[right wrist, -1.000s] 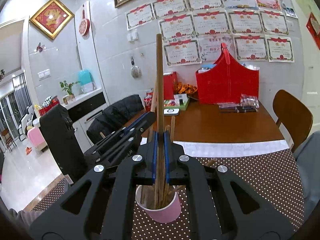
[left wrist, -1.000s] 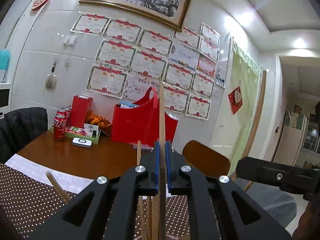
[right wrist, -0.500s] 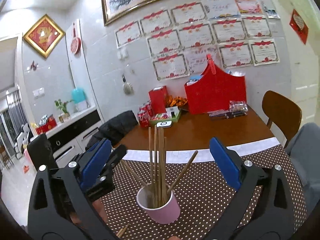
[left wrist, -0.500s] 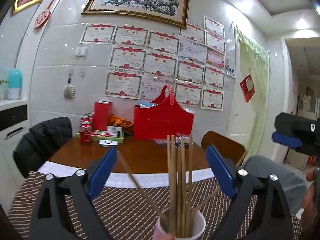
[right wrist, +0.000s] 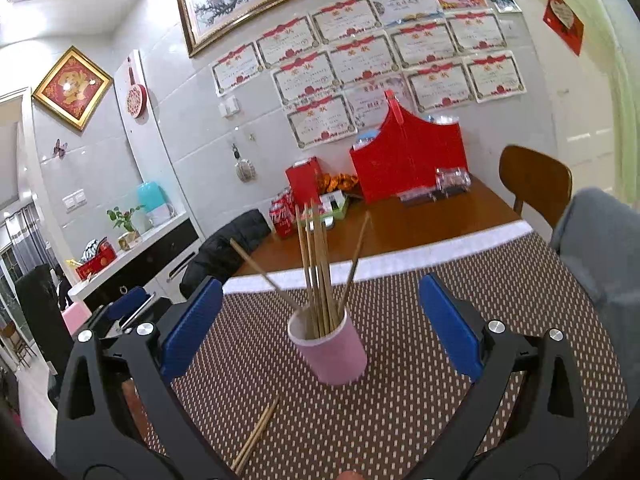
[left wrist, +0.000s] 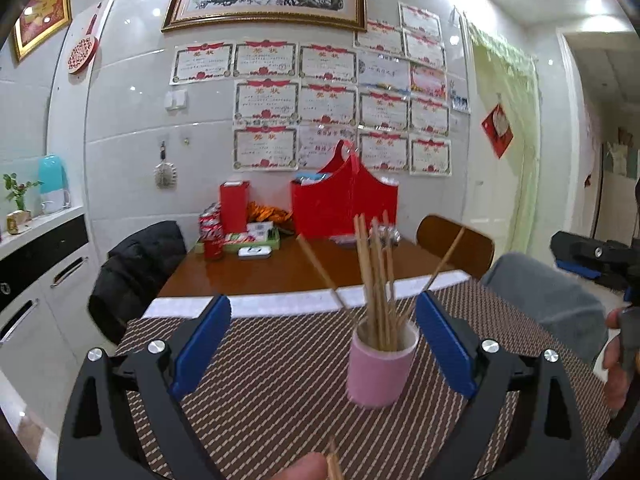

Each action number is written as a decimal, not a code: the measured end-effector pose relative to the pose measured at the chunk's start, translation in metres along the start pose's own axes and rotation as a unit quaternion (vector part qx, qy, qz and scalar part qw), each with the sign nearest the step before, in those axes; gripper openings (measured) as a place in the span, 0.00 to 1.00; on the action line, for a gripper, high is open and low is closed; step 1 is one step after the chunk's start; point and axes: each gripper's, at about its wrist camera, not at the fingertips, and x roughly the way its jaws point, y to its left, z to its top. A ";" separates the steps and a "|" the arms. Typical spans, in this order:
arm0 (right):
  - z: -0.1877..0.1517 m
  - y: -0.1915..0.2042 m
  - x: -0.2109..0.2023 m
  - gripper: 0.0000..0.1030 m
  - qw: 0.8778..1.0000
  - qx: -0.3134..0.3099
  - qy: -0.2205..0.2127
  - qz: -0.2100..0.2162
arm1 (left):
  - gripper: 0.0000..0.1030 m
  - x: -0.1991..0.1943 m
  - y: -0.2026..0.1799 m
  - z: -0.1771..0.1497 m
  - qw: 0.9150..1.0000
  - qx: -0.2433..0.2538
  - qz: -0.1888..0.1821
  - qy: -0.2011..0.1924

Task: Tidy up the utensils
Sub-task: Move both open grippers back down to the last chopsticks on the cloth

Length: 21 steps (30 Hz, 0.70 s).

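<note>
Left wrist view: left gripper (left wrist: 322, 344) spread wide, holding nothing. Right gripper (right wrist: 320, 330) likewise released. Ahead of both, a pink cylindrical cup (left wrist: 379, 364) of wooden chopsticks (left wrist: 374, 276) stands on the brown dotted placemat (right wrist: 420, 412); 2 loose chopsticks (right wrist: 258, 432) lie nearby.

Left wrist view. Left gripper (left wrist: 322, 344) with blue pads spread wide, nothing between them. Pink cup (left wrist: 379, 368) upright on the dotted mat (left wrist: 272, 380), holding a bundle of chopsticks (left wrist: 376, 280); two lean outward. At the bottom edge, possibly another chopstick tip (left wrist: 333, 462), blurred.
</note>
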 end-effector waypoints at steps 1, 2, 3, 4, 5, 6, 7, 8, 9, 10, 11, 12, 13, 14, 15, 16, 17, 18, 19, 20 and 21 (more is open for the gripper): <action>-0.005 0.000 -0.003 0.94 1.000 0.003 0.003 0.000 | 0.89 -0.004 0.002 -0.005 1.000 0.002 0.005 0.007; -0.008 -0.001 -0.005 0.94 1.000 0.005 0.006 0.000 | 0.89 -0.007 0.004 -0.008 1.000 0.001 0.005 0.012; -0.011 -0.001 -0.006 0.94 1.000 0.008 0.009 0.000 | 0.89 -0.010 0.006 -0.012 1.000 0.001 0.005 0.018; -0.016 -0.002 -0.007 0.94 1.000 0.010 0.014 -0.001 | 0.89 -0.013 0.007 -0.017 1.000 0.003 0.008 0.024; -0.020 -0.002 -0.008 0.94 1.000 0.012 0.019 -0.002 | 0.89 -0.014 0.007 -0.022 1.000 0.006 0.013 0.027; -0.024 -0.002 -0.008 0.94 1.000 0.012 0.024 -0.001 | 0.89 -0.016 0.008 -0.027 0.999 0.008 0.018 0.031; -0.029 -0.002 -0.008 0.94 0.999 0.011 0.032 -0.002 | 0.89 -0.018 0.010 -0.033 0.999 0.010 0.022 0.039; -0.034 -0.002 -0.007 0.94 0.999 0.012 0.039 -0.003 | 0.89 -0.018 0.012 -0.038 0.999 0.009 0.024 0.048; -0.038 -0.002 -0.007 0.94 0.999 0.013 0.043 -0.004 | 0.89 -0.018 0.014 -0.043 0.998 0.006 0.027 0.056; -0.043 -0.002 -0.006 0.94 0.999 0.014 0.051 -0.002 | 0.89 -0.018 0.017 -0.049 0.997 0.001 0.030 0.065; -0.047 -0.001 -0.005 0.94 0.998 0.014 0.057 -0.002 | 0.89 -0.017 0.019 -0.053 0.997 -0.002 0.030 0.071; -0.052 -0.001 -0.003 0.94 0.998 0.014 0.064 -0.003 | 0.89 -0.016 0.021 -0.058 0.996 -0.005 0.029 0.078; -0.054 -0.001 -0.002 0.94 0.998 0.014 0.069 -0.004 | 0.89 -0.016 0.023 -0.064 0.996 -0.007 0.030 0.086; -0.058 -0.001 0.000 0.94 0.997 0.014 0.074 -0.005 | 0.89 -0.015 0.023 -0.069 0.995 -0.006 0.031 0.092; -0.062 -0.001 0.001 0.94 0.997 0.015 0.080 -0.006 | 0.89 -0.014 0.025 -0.075 0.994 -0.007 0.032 0.100; -0.067 -0.001 0.004 0.94 0.996 0.015 0.088 -0.008 | 0.89 -0.013 0.026 -0.079 0.994 -0.007 0.031 0.106; -0.070 -0.001 0.005 0.94 0.996 0.016 0.091 -0.009 | 0.89 -0.011 0.027 -0.085 0.993 -0.007 0.031 0.117; -0.075 -0.002 0.006 0.94 0.995 0.018 0.097 -0.009 | 0.89 -0.008 0.028 -0.091 0.991 -0.006 0.031 0.130; -0.079 -0.002 0.008 0.94 0.995 0.020 0.101 -0.009 | 0.89 -0.007 0.028 -0.096 0.990 -0.004 0.032 0.139; -0.081 -0.003 0.010 0.94 0.994 0.022 0.105 -0.010 | 0.89 -0.004 0.028 -0.103 0.988 -0.001 0.032 0.153; -0.086 -0.004 0.012 0.94 0.993 0.025 0.112 -0.011 | 0.89 -0.003 0.027 -0.109 0.986 0.004 0.031 0.165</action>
